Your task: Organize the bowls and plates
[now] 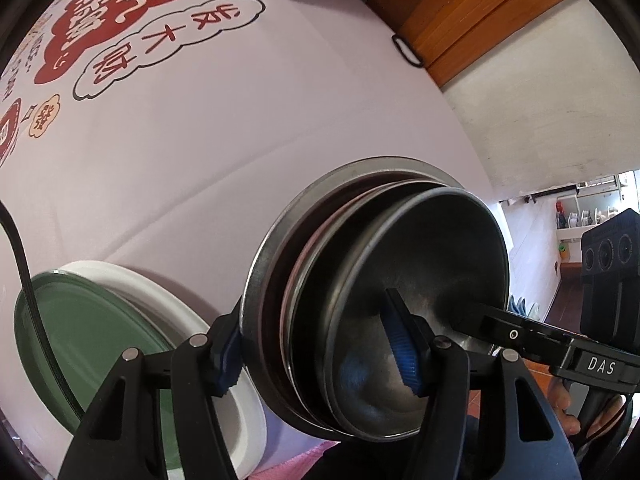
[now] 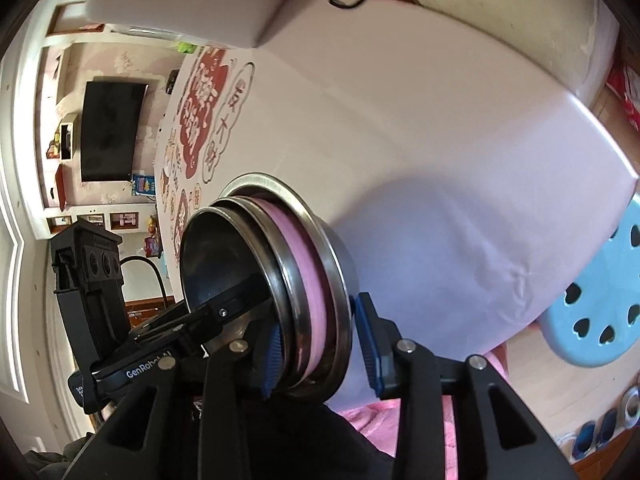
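Note:
A stack of nested steel bowls (image 1: 400,280) with a pink one among them stands on the white table. My left gripper (image 1: 320,354) is shut on the stack's near side, one pad (image 1: 404,340) inside the top bowl, the other outside. My right gripper (image 2: 320,354) straddles the opposite side of the stack (image 2: 280,280); its inner pad (image 2: 272,354) touches the bowls while the outer pad (image 2: 370,344) stands off the wall. The right gripper's finger also shows in the left wrist view (image 1: 516,328), reaching into the top bowl. A green plate (image 1: 80,336) lies in a white dish (image 1: 208,328) left of the stack.
The tablecloth (image 1: 224,128) carries red printed characters at the far left. A white container (image 2: 192,0) stands at the table's far edge. A blue stool (image 2: 596,312) stands beside the table, with pink cloth (image 2: 368,412) at the near edge.

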Demonstrator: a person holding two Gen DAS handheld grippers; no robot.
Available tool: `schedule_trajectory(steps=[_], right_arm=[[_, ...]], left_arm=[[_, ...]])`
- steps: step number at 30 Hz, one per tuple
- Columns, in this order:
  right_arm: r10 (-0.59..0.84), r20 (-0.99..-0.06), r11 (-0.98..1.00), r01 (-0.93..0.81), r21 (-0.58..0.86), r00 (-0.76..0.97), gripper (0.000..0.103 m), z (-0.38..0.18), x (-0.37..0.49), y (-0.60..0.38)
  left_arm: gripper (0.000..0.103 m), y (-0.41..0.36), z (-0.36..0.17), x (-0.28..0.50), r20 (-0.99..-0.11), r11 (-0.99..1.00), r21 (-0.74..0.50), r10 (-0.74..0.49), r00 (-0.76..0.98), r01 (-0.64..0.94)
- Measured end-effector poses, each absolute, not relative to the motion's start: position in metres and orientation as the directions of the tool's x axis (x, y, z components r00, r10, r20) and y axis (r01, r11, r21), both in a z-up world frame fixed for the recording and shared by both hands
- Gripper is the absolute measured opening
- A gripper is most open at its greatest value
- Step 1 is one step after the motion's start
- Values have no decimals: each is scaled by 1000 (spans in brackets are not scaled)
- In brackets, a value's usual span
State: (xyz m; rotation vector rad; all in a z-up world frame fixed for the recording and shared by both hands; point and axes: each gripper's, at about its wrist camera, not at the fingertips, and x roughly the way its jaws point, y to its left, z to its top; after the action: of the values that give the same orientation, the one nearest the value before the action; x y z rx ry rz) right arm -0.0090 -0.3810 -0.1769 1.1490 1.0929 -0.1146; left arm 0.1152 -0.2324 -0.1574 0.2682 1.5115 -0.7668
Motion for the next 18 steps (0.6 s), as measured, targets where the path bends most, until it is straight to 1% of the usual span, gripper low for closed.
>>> schedule_trajectory(steps=[10, 18], right_arm=[[419, -737, 524, 522, 674, 531, 34, -158, -17, -373], [442, -739, 581, 465, 668, 509, 34, -150, -18, -359]], left_arm=[[60, -206, -135, 92, -930, 756, -333, -361, -65, 563], [57, -179, -126, 73, -917, 794, -350, -399, -9, 497]])
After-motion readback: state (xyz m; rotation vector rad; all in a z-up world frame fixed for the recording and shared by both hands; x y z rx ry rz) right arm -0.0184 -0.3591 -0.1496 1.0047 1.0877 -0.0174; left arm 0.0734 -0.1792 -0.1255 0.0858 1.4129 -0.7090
